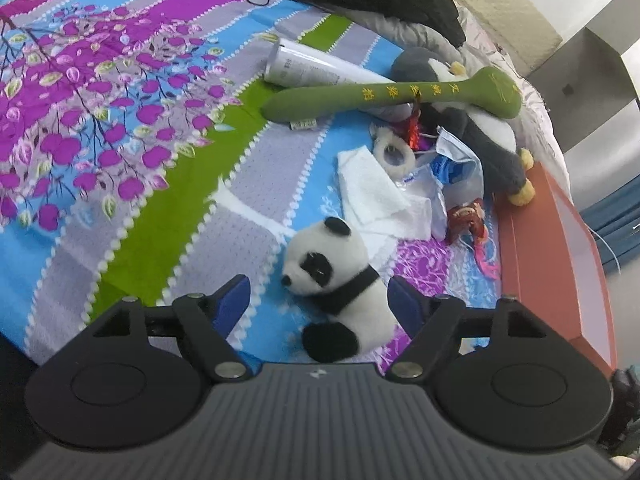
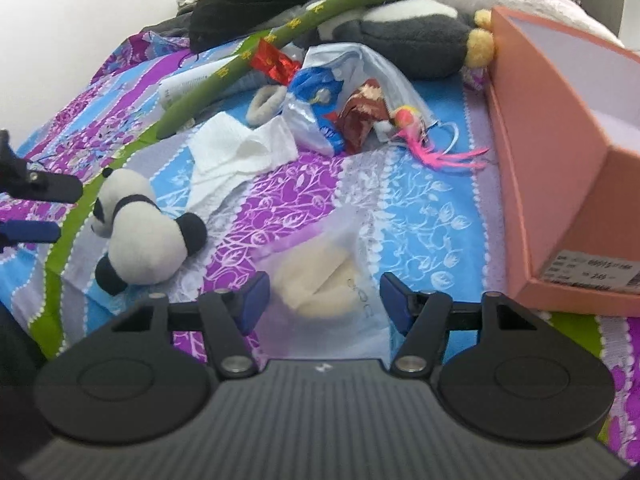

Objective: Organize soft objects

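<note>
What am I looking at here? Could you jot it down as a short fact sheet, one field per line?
Setting: a bed with a colourful floral sheet
Left gripper: open, jaws either side of a panda plush
Right gripper: open, over a clear bag holding something cream and soft
Container: open pink box at the bed's edge
Other soft items: green plush stick, grey penguin plush, white towel

A patterned bedsheet (image 1: 120, 128) carries the panda (image 1: 336, 276), white cloth (image 1: 372, 188) (crumpled) and pink box (image 2: 560, 160).
</note>
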### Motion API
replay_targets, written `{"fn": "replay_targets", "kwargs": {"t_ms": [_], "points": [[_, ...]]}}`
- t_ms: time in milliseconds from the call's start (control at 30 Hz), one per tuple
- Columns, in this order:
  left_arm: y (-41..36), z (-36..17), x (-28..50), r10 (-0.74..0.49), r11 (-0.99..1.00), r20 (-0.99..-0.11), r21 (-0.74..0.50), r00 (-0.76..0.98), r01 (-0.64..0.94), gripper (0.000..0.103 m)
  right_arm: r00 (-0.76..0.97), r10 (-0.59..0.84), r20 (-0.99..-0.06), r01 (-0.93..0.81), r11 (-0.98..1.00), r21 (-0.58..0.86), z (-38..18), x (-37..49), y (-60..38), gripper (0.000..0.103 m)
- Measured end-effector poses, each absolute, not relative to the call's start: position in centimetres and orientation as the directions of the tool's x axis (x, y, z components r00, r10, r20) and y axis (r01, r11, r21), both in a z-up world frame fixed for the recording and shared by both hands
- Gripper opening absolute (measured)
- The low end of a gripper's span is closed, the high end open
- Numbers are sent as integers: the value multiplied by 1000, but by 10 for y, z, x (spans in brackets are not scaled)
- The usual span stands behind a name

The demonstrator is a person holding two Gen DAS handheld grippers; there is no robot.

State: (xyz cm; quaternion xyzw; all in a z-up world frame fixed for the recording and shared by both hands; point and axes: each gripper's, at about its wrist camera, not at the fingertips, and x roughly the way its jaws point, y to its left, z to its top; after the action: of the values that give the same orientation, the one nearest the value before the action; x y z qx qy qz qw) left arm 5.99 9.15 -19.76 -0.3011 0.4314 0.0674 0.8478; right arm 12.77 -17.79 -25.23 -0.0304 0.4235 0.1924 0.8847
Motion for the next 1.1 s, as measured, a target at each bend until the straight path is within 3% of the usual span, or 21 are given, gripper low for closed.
{"fn": "replay_targets", "kwargs": {"t_ms": [400, 567, 667, 733, 1100], "points": [[50, -211, 80, -173, 846, -789, -426, 589, -322, 79, 593, 298, -748, -374, 925, 72, -249, 109, -173, 39], [35, -218, 93, -123, 885, -813, -349, 569, -307, 78, 611, 271, -744, -328, 942, 74, -243, 107, -179, 31], [33, -225, 98, -113, 894, -823, -329, 556, -305, 62, 620, 257, -742, -297, 951, 81, -240, 108, -185, 28], [34, -225, 98, -113, 896, -824, -325, 555, -301, 59, 627, 246, -739, -276, 957, 84, -237, 109, -190, 28], [18, -167, 98, -168, 949, -780, -295, 603, -116, 57, 685, 266, -678, -253, 960, 120, -187, 104, -198, 28]]}}
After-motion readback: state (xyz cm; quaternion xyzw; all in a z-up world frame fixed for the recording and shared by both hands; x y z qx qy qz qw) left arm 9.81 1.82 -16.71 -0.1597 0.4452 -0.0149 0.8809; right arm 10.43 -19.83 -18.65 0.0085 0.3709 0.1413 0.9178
